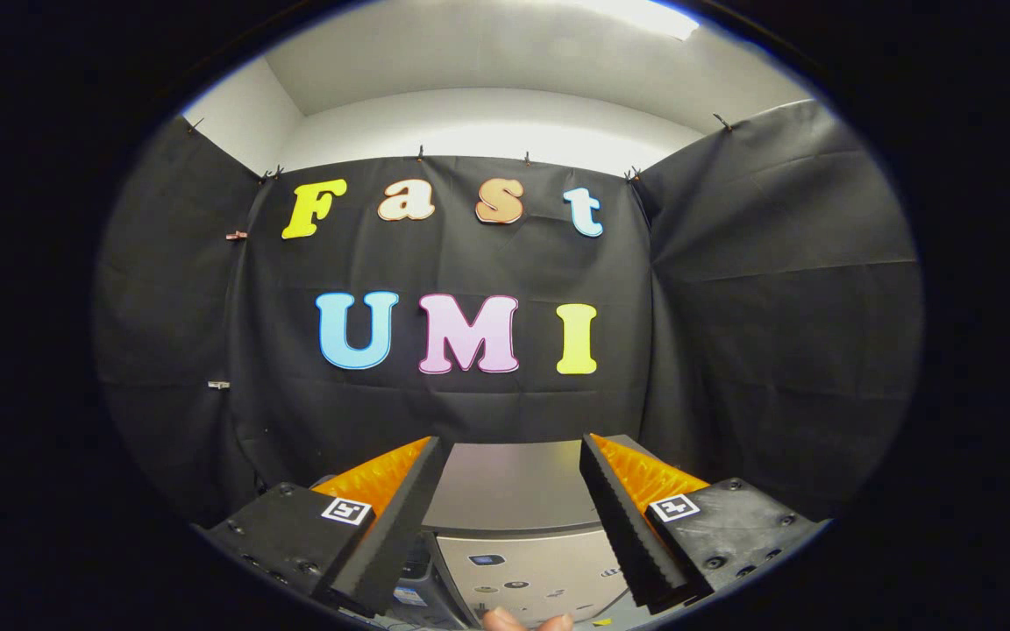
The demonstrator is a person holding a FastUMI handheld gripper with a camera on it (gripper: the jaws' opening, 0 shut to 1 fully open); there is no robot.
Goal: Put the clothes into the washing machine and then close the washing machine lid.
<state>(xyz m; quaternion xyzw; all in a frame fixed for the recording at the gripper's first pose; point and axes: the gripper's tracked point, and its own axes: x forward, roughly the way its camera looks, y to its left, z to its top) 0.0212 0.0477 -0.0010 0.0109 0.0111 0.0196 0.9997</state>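
Ahead, open claw (pixel 512 460) above washing machine (pixel 514 499), probably.

Black cloth (pixel 487 403), creased and slightly sagging, hangs as three panels around the booth, one straight ahead and one angled in on each side. Small dark clips (pixel 420 152) pin its upper edge along the top, and two little light-coloured tags (pixel 218 385) sit on the seam of the left panel. Above the cloth rise plain white walls (pixel 487 127) and a white ceiling with a bright strip light (pixel 645 16).
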